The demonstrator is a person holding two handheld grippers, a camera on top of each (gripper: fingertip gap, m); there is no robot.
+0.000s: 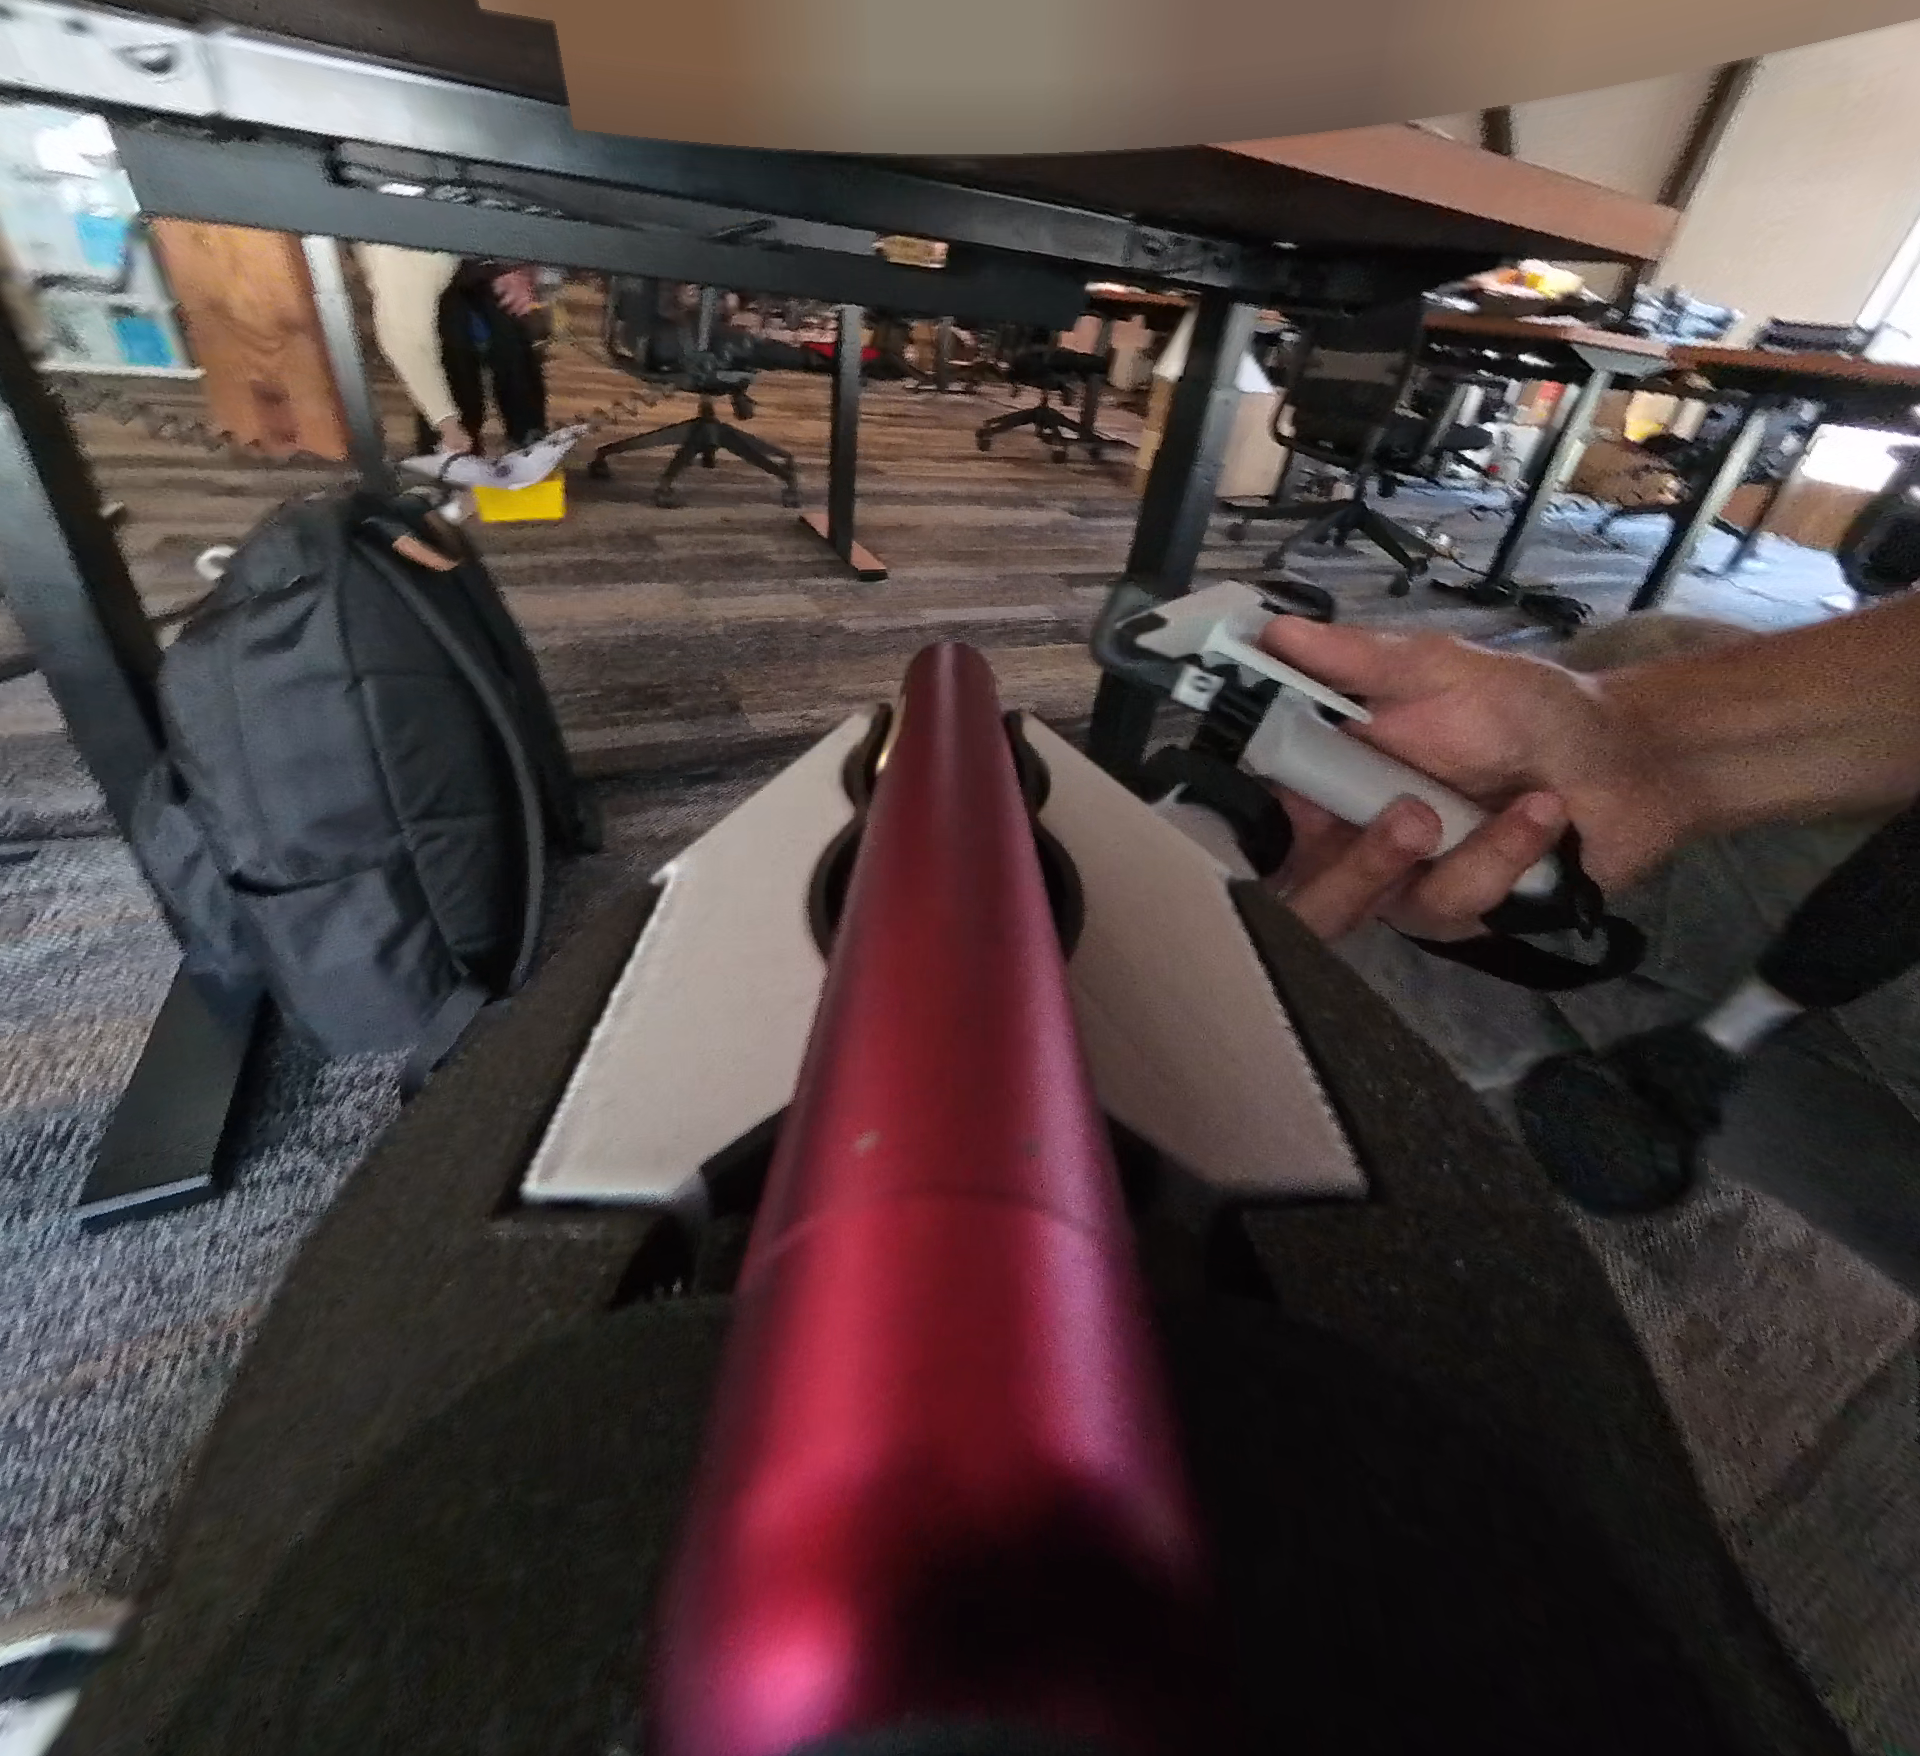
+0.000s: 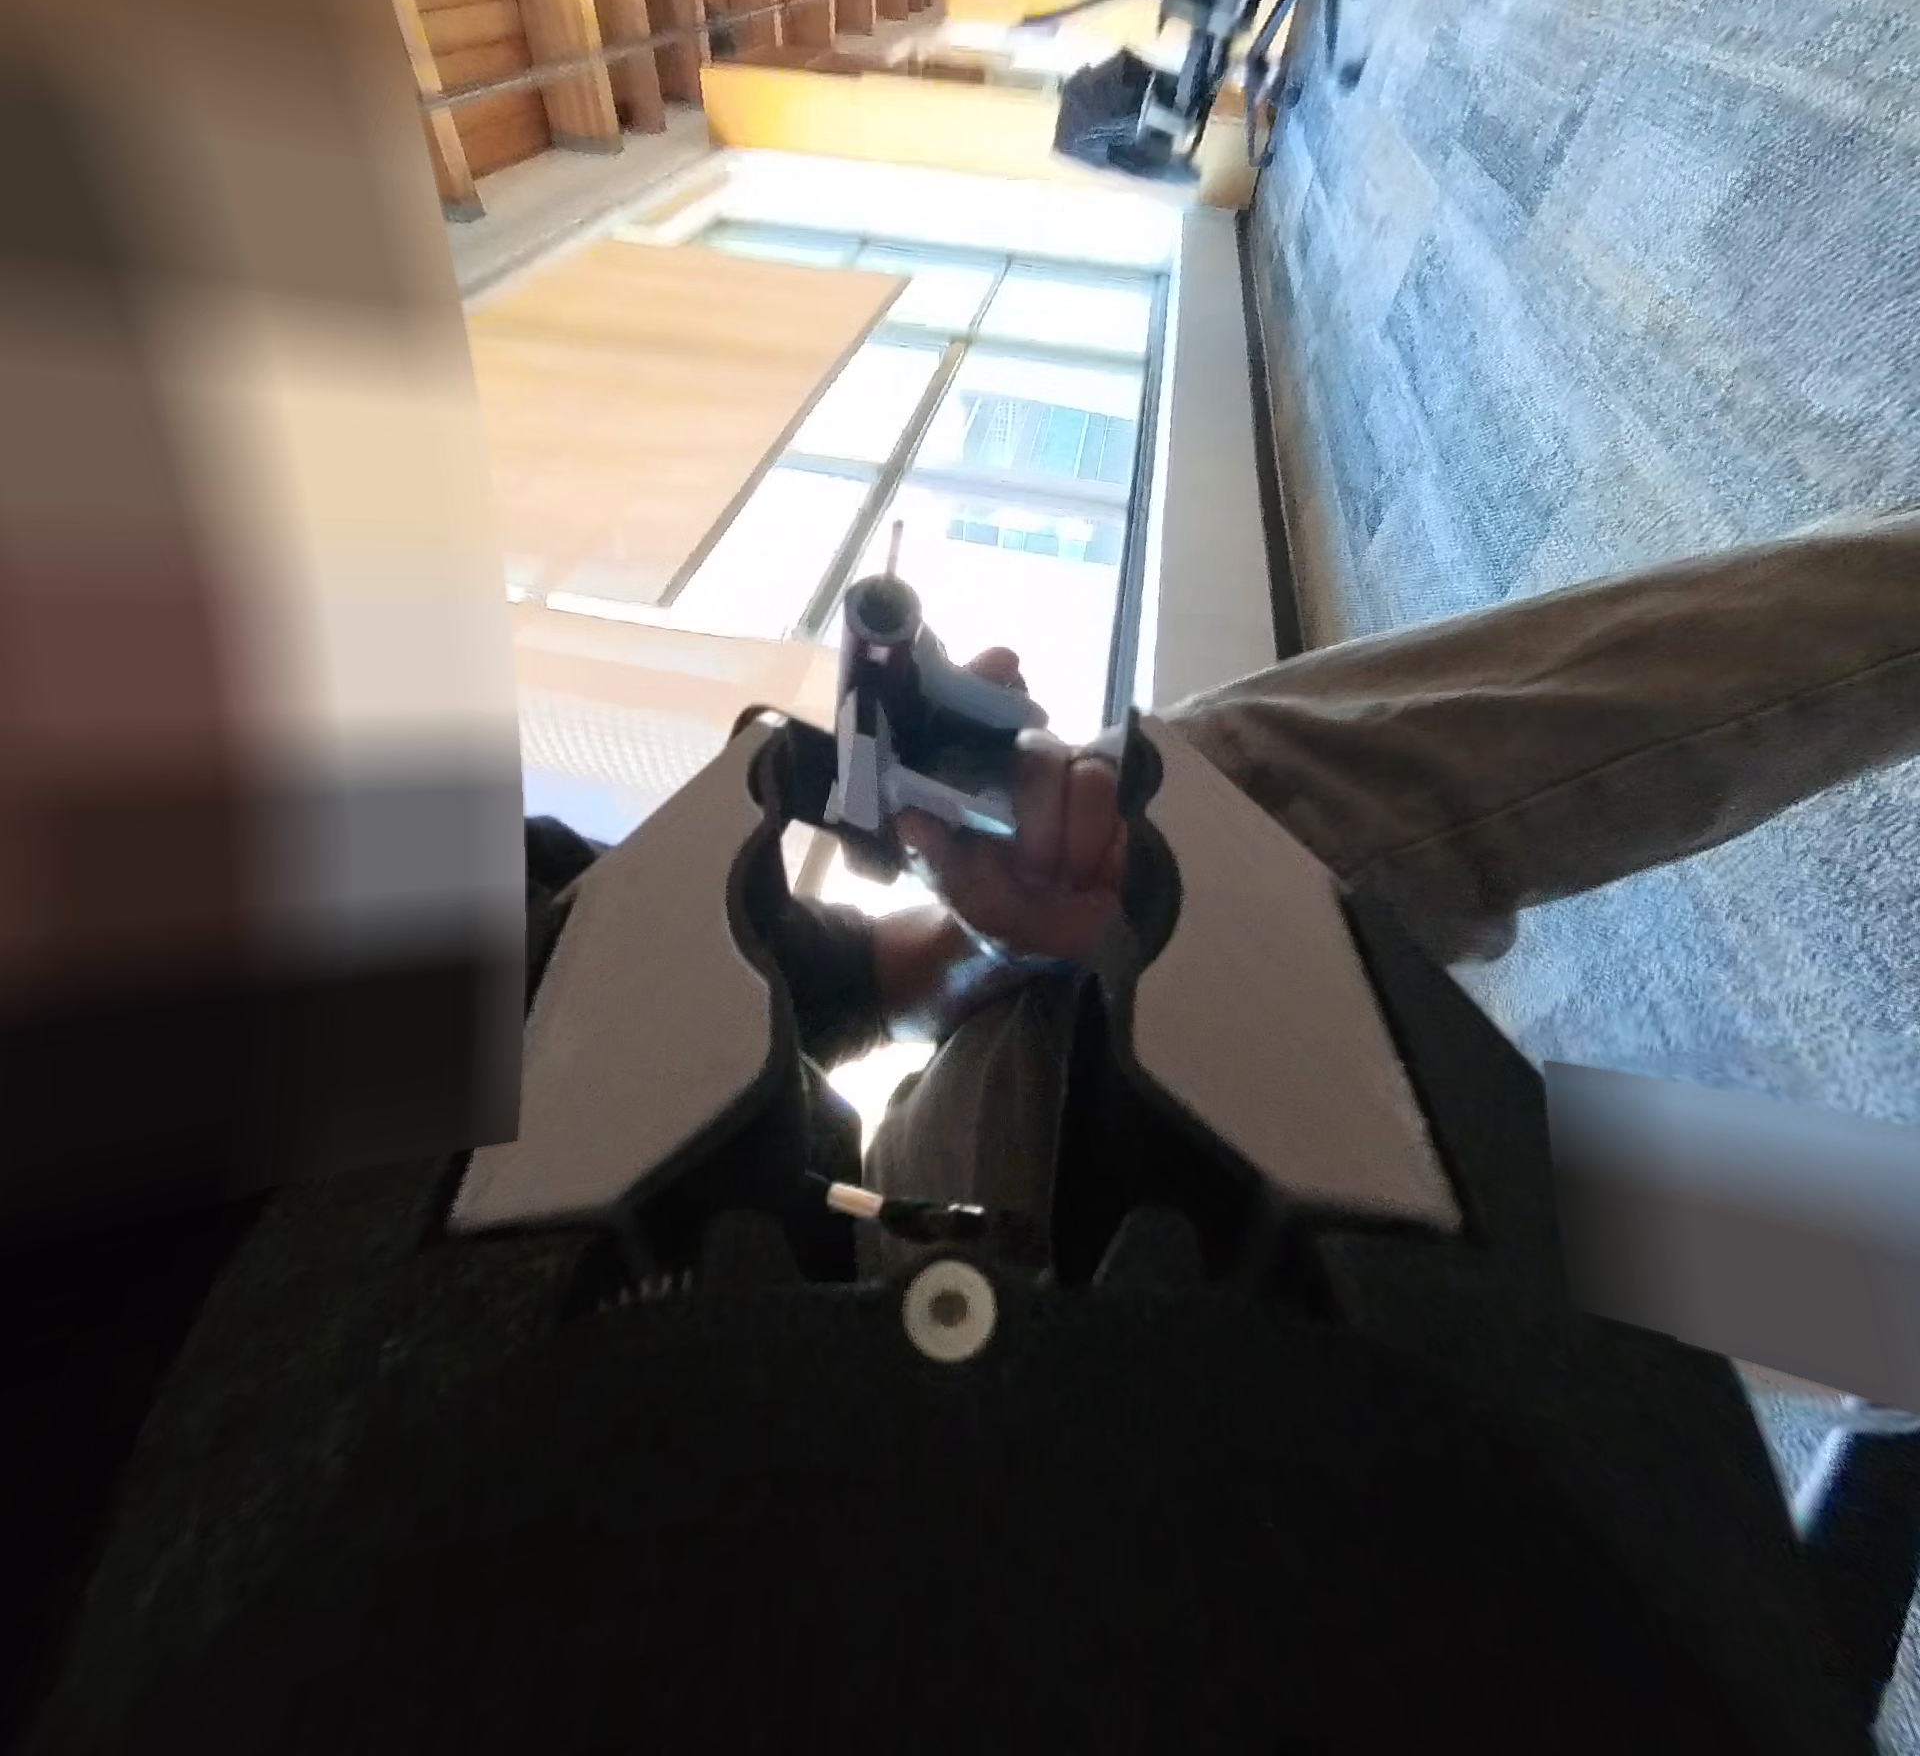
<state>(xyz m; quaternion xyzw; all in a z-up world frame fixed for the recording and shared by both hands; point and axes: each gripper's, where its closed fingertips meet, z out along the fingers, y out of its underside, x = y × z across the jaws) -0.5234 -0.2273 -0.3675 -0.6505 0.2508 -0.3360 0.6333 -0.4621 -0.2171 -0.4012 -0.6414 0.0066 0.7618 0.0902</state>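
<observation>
My left gripper (image 1: pixel 945 719) is shut on a long magenta metal tube (image 1: pixel 935 1135). The tube runs along the gripper's axis and sticks out past the white fingertips. My right gripper (image 2: pixel 948 740) is open and empty, and its view is turned on its side. Through its gap, farther off, a hand (image 2: pixel 1039 854) holds the left gripper (image 2: pixel 862 761), with the tube's open end (image 2: pixel 881 615) facing the camera. In the left wrist view the right gripper (image 1: pixel 1174 636) shows at the right, held in a bare hand (image 1: pixel 1455 750).
A dark backpack (image 1: pixel 343 771) leans on the carpet at the left by a black desk leg (image 1: pixel 62 626). The desk frame (image 1: pixel 727 200) spans overhead. Office chairs (image 1: pixel 707 418), more desks and a yellow box (image 1: pixel 520 496) stand beyond. A beige sleeve (image 2: pixel 1558 719) crosses the right wrist view.
</observation>
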